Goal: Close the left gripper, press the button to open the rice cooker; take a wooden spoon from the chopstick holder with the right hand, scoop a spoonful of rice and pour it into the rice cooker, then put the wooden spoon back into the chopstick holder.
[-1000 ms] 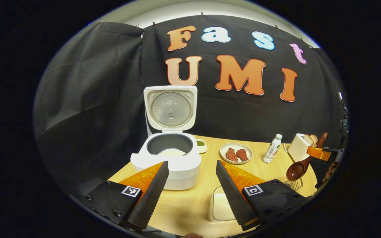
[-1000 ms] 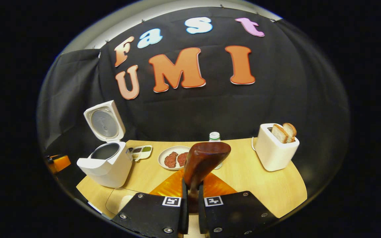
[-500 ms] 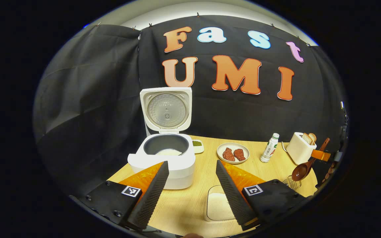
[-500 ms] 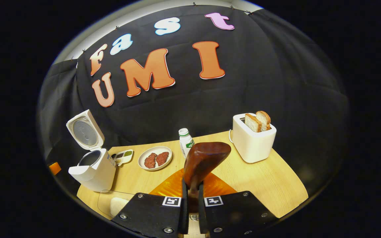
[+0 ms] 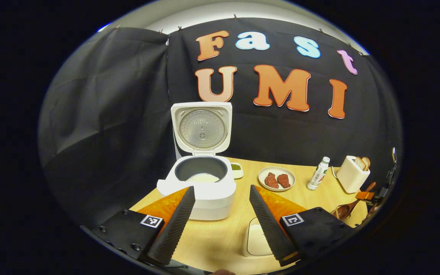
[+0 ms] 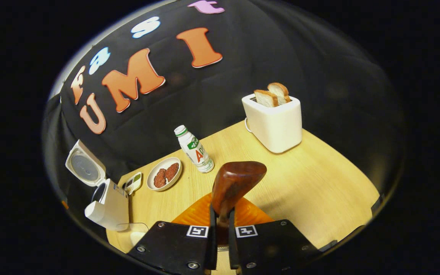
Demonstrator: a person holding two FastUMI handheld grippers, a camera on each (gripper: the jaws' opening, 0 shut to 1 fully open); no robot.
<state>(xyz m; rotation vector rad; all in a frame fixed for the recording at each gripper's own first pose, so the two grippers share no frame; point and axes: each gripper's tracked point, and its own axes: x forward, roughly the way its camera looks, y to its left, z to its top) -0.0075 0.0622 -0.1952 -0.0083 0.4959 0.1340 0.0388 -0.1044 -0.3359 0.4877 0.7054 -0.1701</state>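
Black cloth backs a pale wooden surface (image 5: pixel 224 236). My right gripper (image 6: pixel 220 229) has its fingers pressed together on the wooden spoon (image 6: pixel 233 183), bowl tilted forward above the surface. My left gripper (image 5: pixel 220 221) hangs with fingers spread wide, holding nothing. Beyond them stands the rice cooker (image 5: pixel 199 187), lid raised, rice in the pot. A container of rice (image 5: pixel 256 240) sits near right. Farther right: plate (image 5: pixel 276 178), bottle (image 5: pixel 318 173), toaster (image 5: pixel 353 173).

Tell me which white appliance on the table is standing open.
The rice cooker at the left: its lid is tipped upright, showing the pot. The toaster has no lid, just bread sticking out.
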